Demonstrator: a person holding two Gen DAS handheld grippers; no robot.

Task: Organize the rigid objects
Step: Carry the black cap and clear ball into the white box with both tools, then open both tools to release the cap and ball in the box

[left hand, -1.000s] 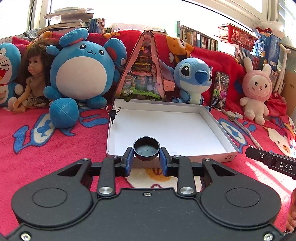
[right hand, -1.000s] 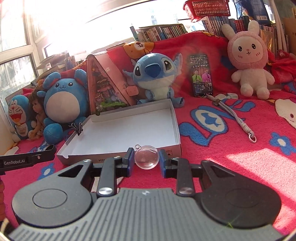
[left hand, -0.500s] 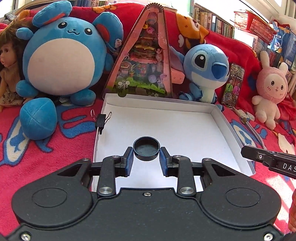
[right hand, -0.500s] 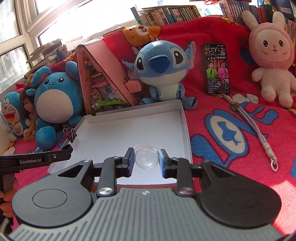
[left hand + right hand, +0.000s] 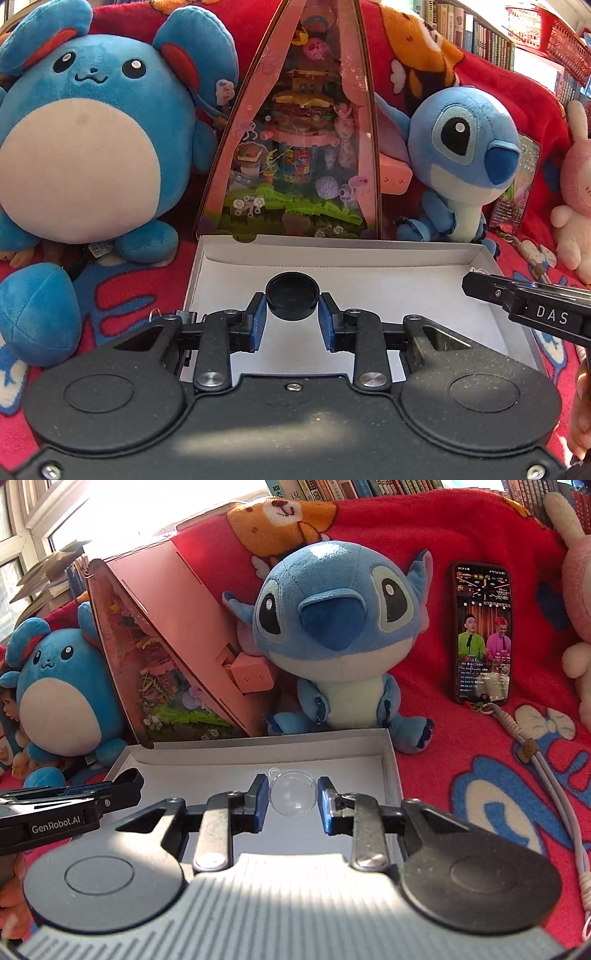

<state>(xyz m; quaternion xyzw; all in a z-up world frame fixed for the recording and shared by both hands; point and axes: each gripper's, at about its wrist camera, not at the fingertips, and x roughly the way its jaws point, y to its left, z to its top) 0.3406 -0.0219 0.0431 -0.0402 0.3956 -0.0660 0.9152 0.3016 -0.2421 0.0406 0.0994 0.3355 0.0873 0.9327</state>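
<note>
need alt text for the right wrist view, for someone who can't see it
The right gripper holds a clear plastic ball over the far end of a shallow white box on a red blanket. A blue plush toy and a lit phone stand behind the box; the left gripper reaches in at left.

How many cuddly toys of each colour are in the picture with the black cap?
Blue: 2, the round blue toy and the big-eared blue toy
Pink: 1, the pink bunny at the right edge
Total: 3
</note>
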